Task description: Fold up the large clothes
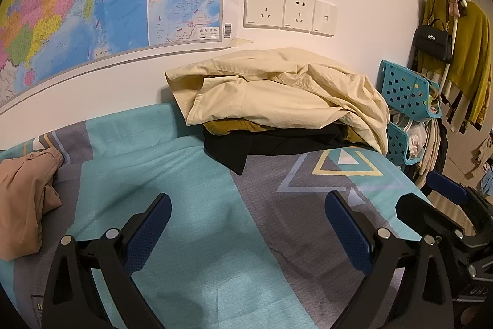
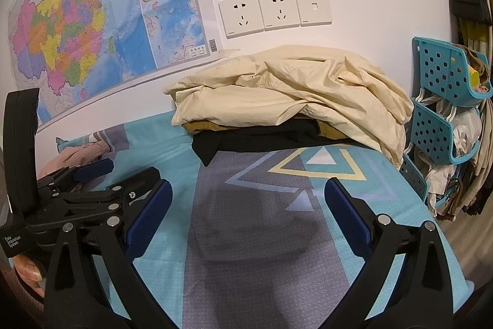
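Left wrist: both tools (image 1: pixel 248 201) (image 2: pixel 248 187) gape above bedsheet (image 1: pixel 197 205), clothes pile (image 1: pixel 277 100) beyond.

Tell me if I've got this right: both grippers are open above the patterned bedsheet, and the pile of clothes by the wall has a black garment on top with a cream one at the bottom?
Nearly. The order is reversed: the cream garment lies on top of the pile and the black garment sits at the bottom, as the right wrist view shows. The rest holds: the left gripper and right gripper are both open above the patterned bedsheet.
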Tool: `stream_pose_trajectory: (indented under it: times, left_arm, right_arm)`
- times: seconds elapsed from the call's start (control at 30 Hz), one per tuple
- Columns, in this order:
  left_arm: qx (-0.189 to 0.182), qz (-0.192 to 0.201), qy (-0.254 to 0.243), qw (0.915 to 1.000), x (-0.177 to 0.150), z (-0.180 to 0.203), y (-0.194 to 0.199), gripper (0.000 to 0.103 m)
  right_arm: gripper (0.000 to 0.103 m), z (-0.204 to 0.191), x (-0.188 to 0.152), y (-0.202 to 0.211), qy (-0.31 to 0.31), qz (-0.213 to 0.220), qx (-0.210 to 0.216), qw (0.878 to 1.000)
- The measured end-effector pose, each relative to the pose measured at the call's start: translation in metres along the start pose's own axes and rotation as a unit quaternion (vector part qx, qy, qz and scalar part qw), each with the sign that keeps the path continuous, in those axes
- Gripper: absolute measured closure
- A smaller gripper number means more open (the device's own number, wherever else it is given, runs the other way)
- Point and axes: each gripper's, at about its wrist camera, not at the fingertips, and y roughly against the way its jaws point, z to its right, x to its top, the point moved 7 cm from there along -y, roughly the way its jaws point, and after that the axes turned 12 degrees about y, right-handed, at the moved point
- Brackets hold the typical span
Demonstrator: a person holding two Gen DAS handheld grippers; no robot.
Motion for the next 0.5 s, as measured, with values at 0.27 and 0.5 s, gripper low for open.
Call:
stream_pose_trajectory:
  times: [0.27, 0.5]
  left_arm:
    - [-0.001, -0.001, 0.001, 1.0, 0.0006, 0.0002, -0.0005, 0.007]
    - [-0.001, 0.001, 0.0, 1.0, 0.0005, -0.0001, -0.0007, 0.007]
  right_arm:
    - [0.005, -0.0007, -0.0003, 0.0001, 0.001, 0.001, 0.0, 1.0]
    - [0.005, 0.0001, 0.0001, 0.0003, -0.001, 0.001, -0.001, 1.0]
